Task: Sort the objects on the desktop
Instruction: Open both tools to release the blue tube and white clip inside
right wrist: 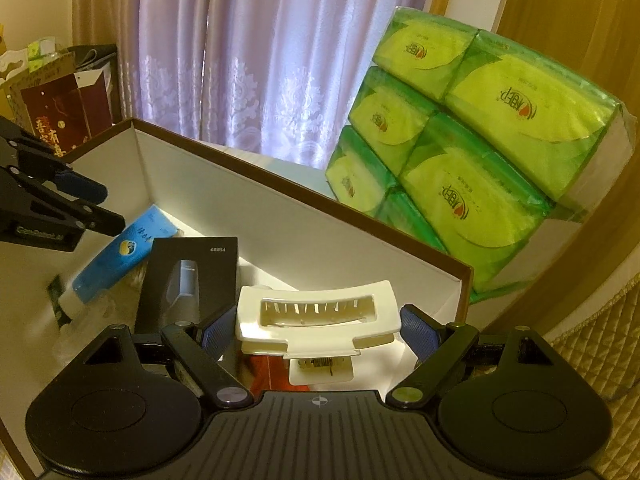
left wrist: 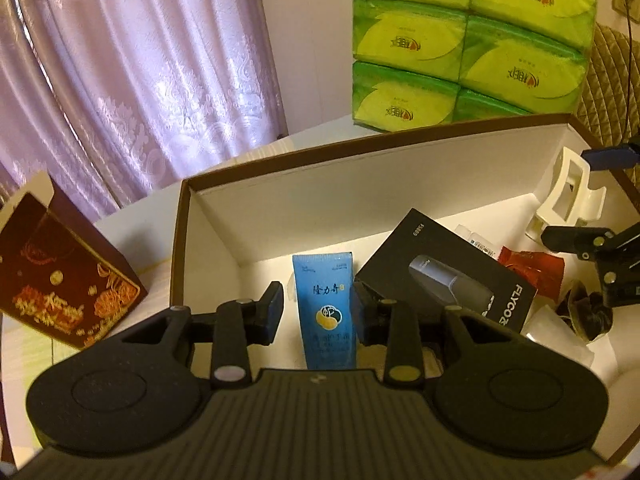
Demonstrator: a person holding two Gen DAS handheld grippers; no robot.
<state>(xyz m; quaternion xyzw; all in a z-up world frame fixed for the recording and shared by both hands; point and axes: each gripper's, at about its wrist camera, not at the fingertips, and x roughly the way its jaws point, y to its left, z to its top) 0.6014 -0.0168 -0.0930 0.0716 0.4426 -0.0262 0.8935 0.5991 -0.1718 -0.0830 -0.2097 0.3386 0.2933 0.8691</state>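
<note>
Both pairs of tongs are working over the big white cardboard box with a brown rim point(left wrist: 188, 196) that stands on the white worktop point(left wrist: 132, 216). The left tongs point(left wrist: 317, 308) are spread, one finger on either side of a blue squeeze tube with a yellow-and-white emblem point(left wrist: 326, 312) lying on the box floor; the pads look near the tube's sides, but I cannot tell whether they touch. Just beside it lies a flat black carton printed with a grey shaver point(left wrist: 444, 276), with a red wrapper point(left wrist: 536, 268) beyond.

The right tongs point(right wrist: 318, 326) are also spread, straddling a cream plastic holder with a slotted tray point(right wrist: 318, 320) at the box's right end; there is clear space between its ends and the blue pads point(right wrist: 418, 328).

My guess is that both tongs are at the grasping stage. Next, each would need to close squarely: the left on the tube's middle, the right across the holder's long body, which nearly fills the opening. Behind stand stacked green tissue packs point(right wrist: 472, 152).
</note>
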